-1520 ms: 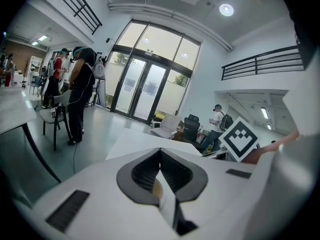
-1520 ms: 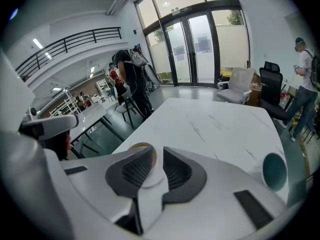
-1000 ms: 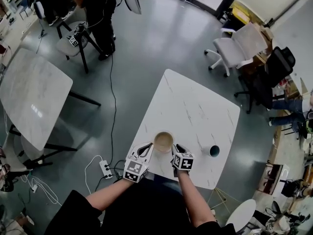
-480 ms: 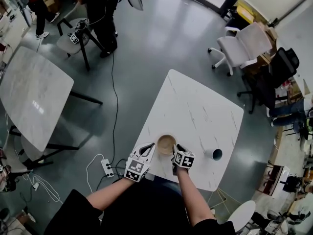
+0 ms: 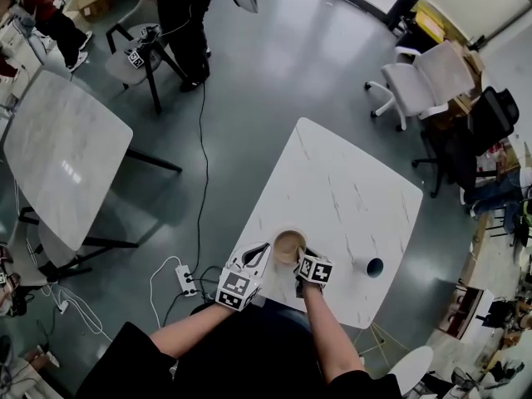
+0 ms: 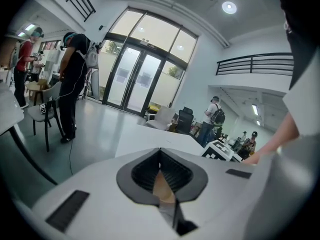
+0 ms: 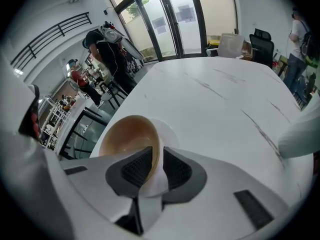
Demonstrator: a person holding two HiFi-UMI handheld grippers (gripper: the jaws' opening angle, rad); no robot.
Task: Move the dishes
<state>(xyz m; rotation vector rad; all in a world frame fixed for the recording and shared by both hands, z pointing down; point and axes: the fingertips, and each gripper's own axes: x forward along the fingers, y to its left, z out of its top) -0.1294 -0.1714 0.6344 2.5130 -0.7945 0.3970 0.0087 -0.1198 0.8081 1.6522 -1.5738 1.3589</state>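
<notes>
A bowl (image 5: 289, 245), white outside and tan inside, is at the near left edge of the white marble table (image 5: 332, 189). My right gripper (image 5: 301, 254) is shut on its near rim. In the right gripper view the rim of the bowl (image 7: 127, 136) runs between the two pads of the right gripper (image 7: 157, 151), which have just been closing on it. The bowl looks tilted, and I cannot tell whether it rests on the table (image 7: 220, 99). My left gripper (image 5: 263, 249) hovers just left of the bowl. In its own view the left gripper (image 6: 160, 151) has its tips together.
A dark cup (image 5: 373, 266) stands on the table to the right of my hands. On the floor to the left lie a power strip (image 5: 187, 279) and cables. A second marble table (image 5: 58, 156), a white office chair (image 5: 424, 77) and a standing person (image 5: 187, 15) are farther off.
My right gripper has come down with the bowl, which now sits slightly nearer the table's front edge. The left gripper has stayed beside it.
</notes>
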